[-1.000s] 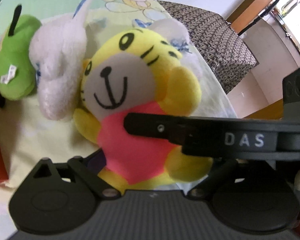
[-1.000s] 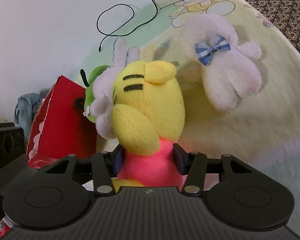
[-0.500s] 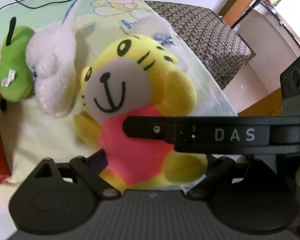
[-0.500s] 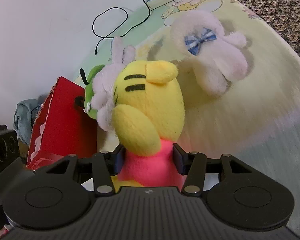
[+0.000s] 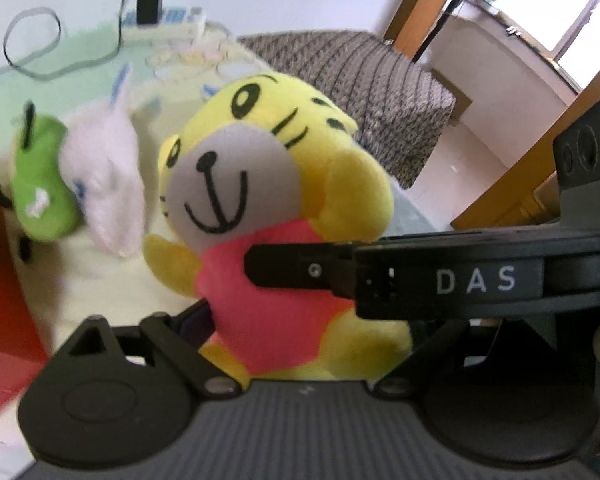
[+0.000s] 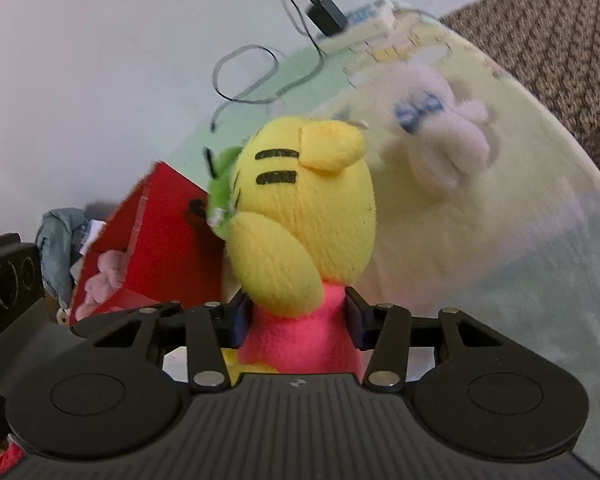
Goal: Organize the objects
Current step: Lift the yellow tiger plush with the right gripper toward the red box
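The yellow tiger toy (image 6: 304, 216) hangs above the pale sheet (image 6: 480, 248), its pink belly clamped between both the right gripper (image 6: 296, 320), whose jaws have just been closing on it, and the left gripper (image 5: 300, 316), with the green plush (image 5: 40, 196) and white plush (image 5: 108, 184) at its ten o'clock.

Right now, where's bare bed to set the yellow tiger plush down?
Free: pale sheet in front of the white bow-tie plush, out to the bed edge. Crowded: the strip beside the red box, where the green plush and white long-eared plush lie touching. Cable and power strip fill the wall end.
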A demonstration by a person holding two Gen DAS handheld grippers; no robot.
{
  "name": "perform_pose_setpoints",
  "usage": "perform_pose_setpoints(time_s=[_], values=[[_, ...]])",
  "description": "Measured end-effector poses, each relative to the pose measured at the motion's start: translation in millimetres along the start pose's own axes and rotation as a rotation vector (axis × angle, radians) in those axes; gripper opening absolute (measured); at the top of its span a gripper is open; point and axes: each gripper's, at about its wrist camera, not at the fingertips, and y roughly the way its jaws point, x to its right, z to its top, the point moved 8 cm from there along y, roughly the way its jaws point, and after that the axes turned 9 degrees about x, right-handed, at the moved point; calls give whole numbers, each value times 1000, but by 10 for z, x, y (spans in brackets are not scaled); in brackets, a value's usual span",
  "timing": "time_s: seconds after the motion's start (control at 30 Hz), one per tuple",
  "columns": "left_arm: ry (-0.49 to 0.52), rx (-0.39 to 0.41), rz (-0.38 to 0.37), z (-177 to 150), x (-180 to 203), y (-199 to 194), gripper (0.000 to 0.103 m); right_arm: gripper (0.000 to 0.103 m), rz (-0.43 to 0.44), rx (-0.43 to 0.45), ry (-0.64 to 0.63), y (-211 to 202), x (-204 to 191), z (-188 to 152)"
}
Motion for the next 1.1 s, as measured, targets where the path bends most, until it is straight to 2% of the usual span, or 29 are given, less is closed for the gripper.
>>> perform_pose_setpoints(time_s=[0.17, 0.37, 0.57, 0.67, 0.77, 0.9, 1.1], values=[[24, 83, 17, 89, -142, -462, 90, 50, 33, 70, -83, -66, -468, 35], [-6, 186, 59, 177, -475, -975, 90, 50, 90, 122, -192, 55, -1117, 70], [-41, 297, 135, 266, -942, -1507, 90, 50, 181, 128, -280, 317, -1711, 130], [-79, 327, 176, 298, -1253, -1658, 90, 50, 218, 114, -295, 551, -2002, 144], [-155, 317, 177, 255, -1606, -1700, 90, 50, 197, 84, -322, 813, -2222, 103], [-262, 280, 161, 109, -1957, -1628, 90, 49, 117, 32, -353, 1169, -2345, -12], [-262, 221, 173, 7, -2113, -1404, 87, 49, -30, -41, -500, 1562, -2337, -222]])
